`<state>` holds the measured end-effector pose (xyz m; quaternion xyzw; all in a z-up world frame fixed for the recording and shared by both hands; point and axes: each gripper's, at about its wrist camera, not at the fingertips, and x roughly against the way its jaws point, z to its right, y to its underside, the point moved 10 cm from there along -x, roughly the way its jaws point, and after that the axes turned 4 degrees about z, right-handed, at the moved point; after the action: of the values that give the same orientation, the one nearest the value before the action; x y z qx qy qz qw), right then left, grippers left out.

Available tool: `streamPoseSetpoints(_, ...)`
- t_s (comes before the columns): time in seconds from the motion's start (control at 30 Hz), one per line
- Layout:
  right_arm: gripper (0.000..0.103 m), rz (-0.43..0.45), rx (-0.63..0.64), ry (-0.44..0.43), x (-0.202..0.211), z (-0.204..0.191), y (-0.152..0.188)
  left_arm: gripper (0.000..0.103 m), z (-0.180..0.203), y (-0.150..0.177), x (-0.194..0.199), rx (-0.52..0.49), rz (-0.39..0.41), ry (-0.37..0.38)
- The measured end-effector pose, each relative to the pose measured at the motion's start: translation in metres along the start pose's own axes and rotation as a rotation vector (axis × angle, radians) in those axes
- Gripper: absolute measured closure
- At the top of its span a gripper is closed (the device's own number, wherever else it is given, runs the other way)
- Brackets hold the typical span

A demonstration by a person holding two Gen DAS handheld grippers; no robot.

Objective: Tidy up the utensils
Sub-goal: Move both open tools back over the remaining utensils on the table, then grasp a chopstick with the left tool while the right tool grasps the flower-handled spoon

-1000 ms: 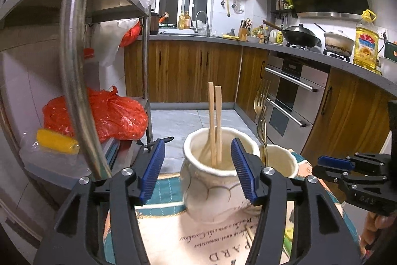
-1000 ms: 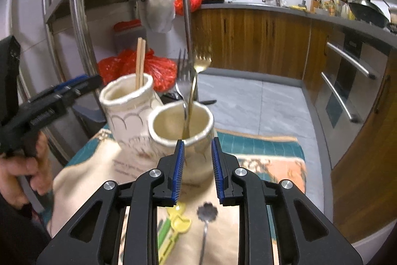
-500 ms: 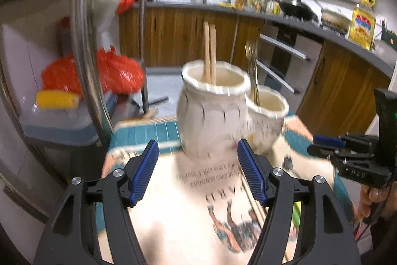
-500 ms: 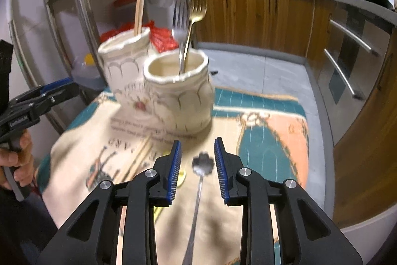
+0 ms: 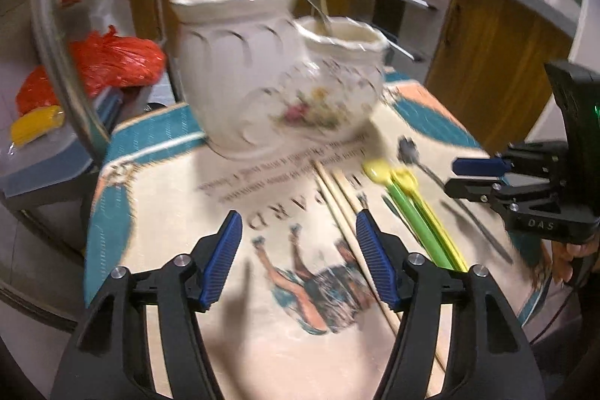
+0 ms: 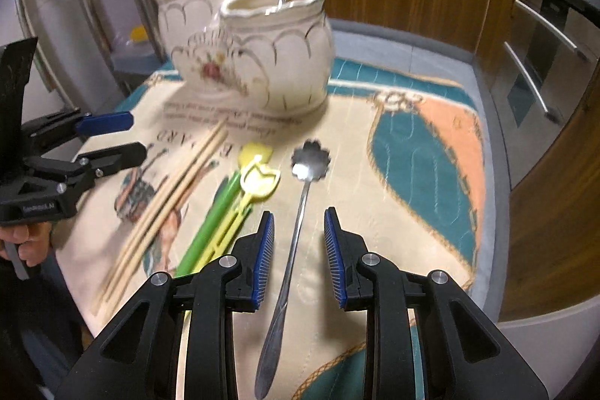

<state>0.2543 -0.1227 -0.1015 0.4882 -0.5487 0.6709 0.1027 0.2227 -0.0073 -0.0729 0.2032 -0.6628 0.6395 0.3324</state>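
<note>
Right gripper (image 6: 298, 255) is hanging unclenched, jaws just widening, straddling the metal spoon's (image 6: 296, 235) handle; spoon lying lengthwise along the fingers mid-cloth (image 6: 423, 152), bowl toward the jars (image 6: 281, 55). Left gripper (image 5: 298, 259) is gaping empty beside the chopsticks (image 5: 343, 212).

Black hand-held gripper (image 6: 298, 253) frames, ribbed blue pads (image 6: 264, 257), silver screws, white lettering.

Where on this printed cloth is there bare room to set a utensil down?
Bare cloth lies right of the flower-bowled metal spoon, over the teal and orange print, and left of the loose wooden chopsticks. Crowded: chopsticks, green and yellow plastic spoons, and the two cream ceramic jars behind.
</note>
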Motion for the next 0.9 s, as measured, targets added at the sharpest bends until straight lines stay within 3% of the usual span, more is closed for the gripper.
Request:
streamPoseSetpoints(0.23, 0.074, -0.022, 0.010, 0.005, -0.005, -0.001, 0.006, 0.057, 0.019, 0.019, -0.015, -0.064, -0.069, 0.005)
streamPoseSetpoints(0.37, 0.074, -0.023, 0.027, 0.018, -0.003, -0.002, 0.006, 0.060, 0.022, 0.022, -0.014, -0.081, -0.066, -0.001)
streamPoseSetpoints(0.63, 0.080, -0.035, 0.050, 0.029, -0.004, -0.004, 0.007, 0.087, 0.027, 0.026, -0.013, -0.114, -0.094, 0.031)
streamPoseSetpoints(0.9, 0.080, -0.103, 0.047, 0.015, -0.008, -0.002, 0.005, 0.091, 0.017, 0.027, -0.014, -0.083, -0.183, 0.106)
